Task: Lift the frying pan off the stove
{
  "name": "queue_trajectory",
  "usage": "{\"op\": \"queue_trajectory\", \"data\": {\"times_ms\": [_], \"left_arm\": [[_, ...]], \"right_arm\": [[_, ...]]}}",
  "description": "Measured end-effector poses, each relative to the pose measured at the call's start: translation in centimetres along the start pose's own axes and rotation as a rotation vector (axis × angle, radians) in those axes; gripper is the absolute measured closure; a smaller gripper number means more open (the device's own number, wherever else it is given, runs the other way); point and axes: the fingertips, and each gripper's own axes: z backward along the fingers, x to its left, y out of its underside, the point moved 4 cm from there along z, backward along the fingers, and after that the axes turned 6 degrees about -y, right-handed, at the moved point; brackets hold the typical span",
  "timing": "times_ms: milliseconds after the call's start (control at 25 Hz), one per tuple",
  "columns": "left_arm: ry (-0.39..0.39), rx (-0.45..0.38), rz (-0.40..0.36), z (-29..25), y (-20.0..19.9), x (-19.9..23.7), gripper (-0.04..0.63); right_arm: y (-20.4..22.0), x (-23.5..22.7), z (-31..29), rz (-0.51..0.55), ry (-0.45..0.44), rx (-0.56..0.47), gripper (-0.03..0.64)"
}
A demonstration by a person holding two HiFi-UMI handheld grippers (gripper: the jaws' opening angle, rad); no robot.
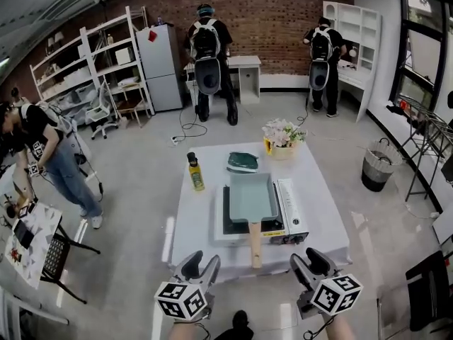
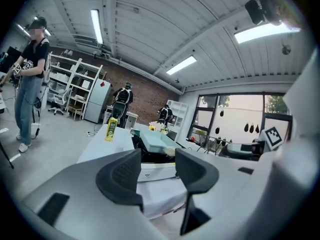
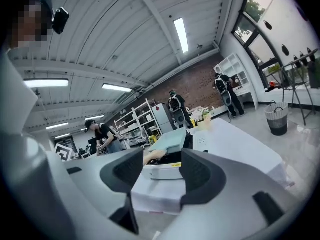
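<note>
Head view: rectangular teal frying pan (image 1: 249,195), seemingly wooden handle (image 1: 255,244), on stove (image 1: 291,207).

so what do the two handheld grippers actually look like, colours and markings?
They match. The left gripper and right gripper have smooth grey bodies ending in two curved tongs, each lined with dark, finely ribbed pads. Behind the tongs, each carries a white cube printed with black square markers on its faces.
</note>
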Motion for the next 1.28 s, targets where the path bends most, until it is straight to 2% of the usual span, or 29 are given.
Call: {"op": "queue_trajectory", "data": {"times_ms": [240,440,600,920,1120,1280], "left_arm": [[0.053,0.015,0.0,-3.6,-1.9,2.5,0.407],[0.104,0.04,0.003,-5.4,-2.4,2.9,0.407],[0.143,0.069,0.073,-6.9,-2.1,2.6,0.407],[0.179,0.118,0.195,-9.7,-1.9,2.0,0.405],[0.26,0.15,0.34,-11.0,-1.8,1.2,0.402],[0.291,0.2,0.375,-12.1,-1.1,0.1,0.4]], "right_arm": [[-0.8,-0.4,-3.5,-0.038,0.022,-0.016,0.393],[-1.2,-0.6,-4.9,-0.065,0.025,-0.023,0.393],[-1.1,-1.0,-5.6,-0.123,0.008,-0.032,0.393],[-1.6,-1.9,-7.3,-0.137,-0.025,-0.017,0.393],[-1.7,-2.4,-8.7,-0.139,-0.051,0.006,0.393],[-1.7,-3.2,-9.1,-0.162,-0.068,0.011,0.393]]}}
